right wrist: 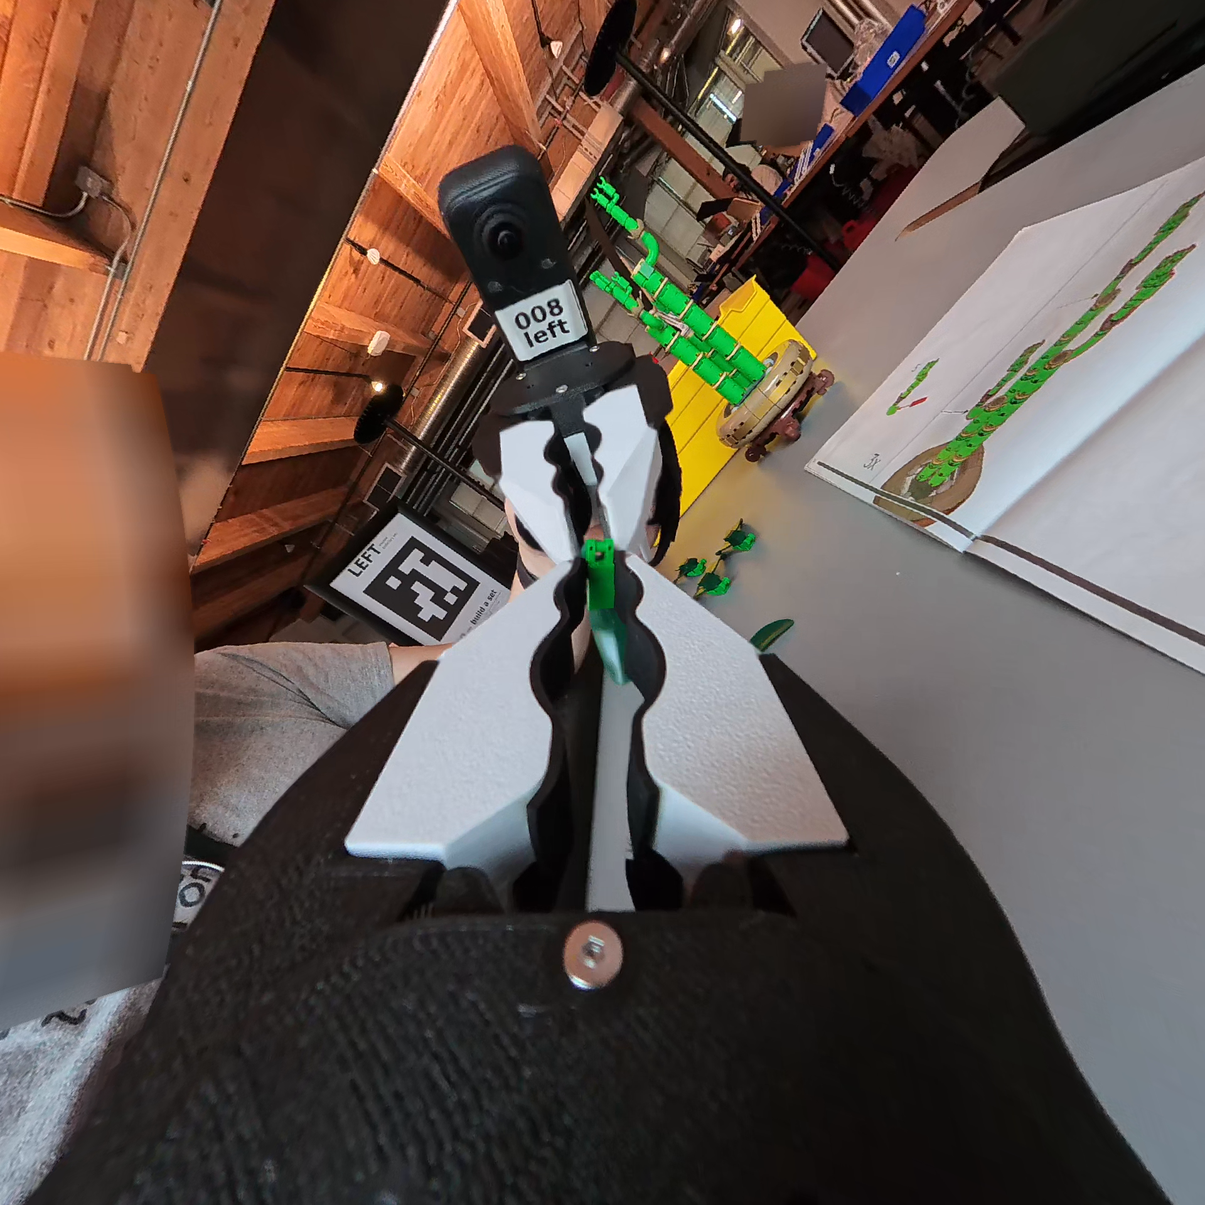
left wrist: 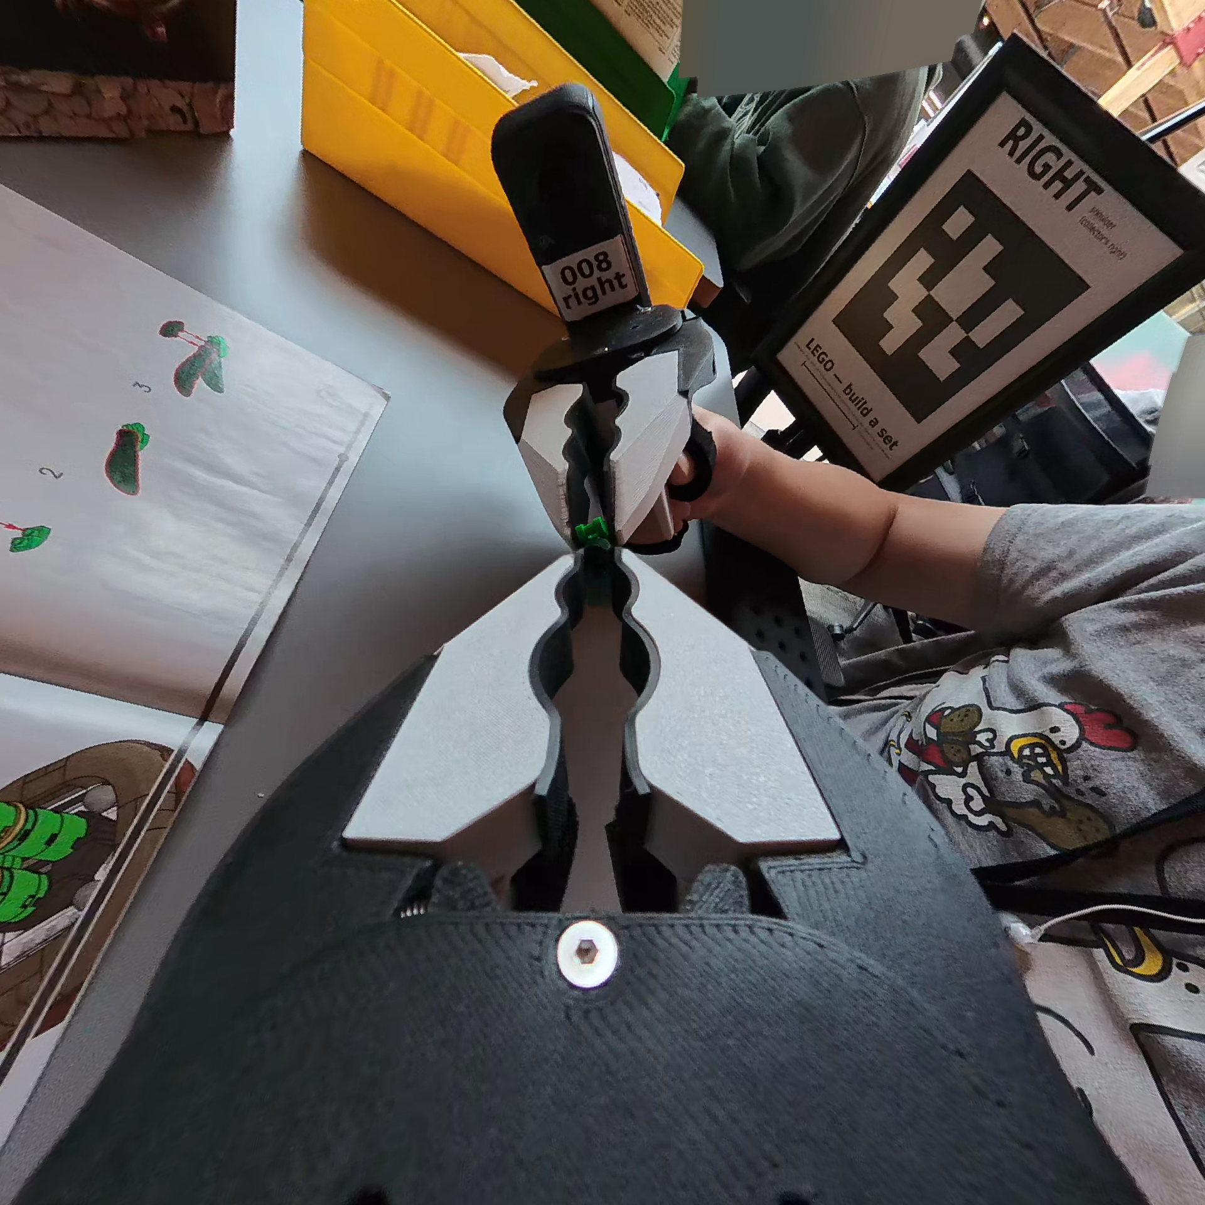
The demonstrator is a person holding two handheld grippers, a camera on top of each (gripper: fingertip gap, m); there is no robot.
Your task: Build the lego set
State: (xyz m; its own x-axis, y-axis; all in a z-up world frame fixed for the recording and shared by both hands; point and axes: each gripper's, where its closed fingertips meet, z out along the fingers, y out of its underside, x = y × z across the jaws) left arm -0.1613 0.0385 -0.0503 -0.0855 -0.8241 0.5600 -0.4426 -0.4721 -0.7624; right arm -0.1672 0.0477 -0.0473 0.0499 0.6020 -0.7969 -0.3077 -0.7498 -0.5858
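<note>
A small green lego piece (left wrist: 592, 533) sits pinched at the tips of the right gripper (left wrist: 590, 528); tip to tip against it, the left gripper (left wrist: 595, 566) clamps a darker green piece (left wrist: 596, 582) between its closed fingers, above the grey table (left wrist: 404, 339).

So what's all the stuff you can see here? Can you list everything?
green lego piece: one, green, pinched where both gripper tips meet
lego plant model: one, green stems on a tan and brown base, far on the table
loose leaf pieces: several, green, on the table
instruction booklet: one, white, open on the table
bin: one, yellow, far side
marker signs: two, black and white, framed, at the table edges
table: one, grey
left hand-held gripper: one, black and white, shut
right hand-held gripper: one, black and white, shut
</note>
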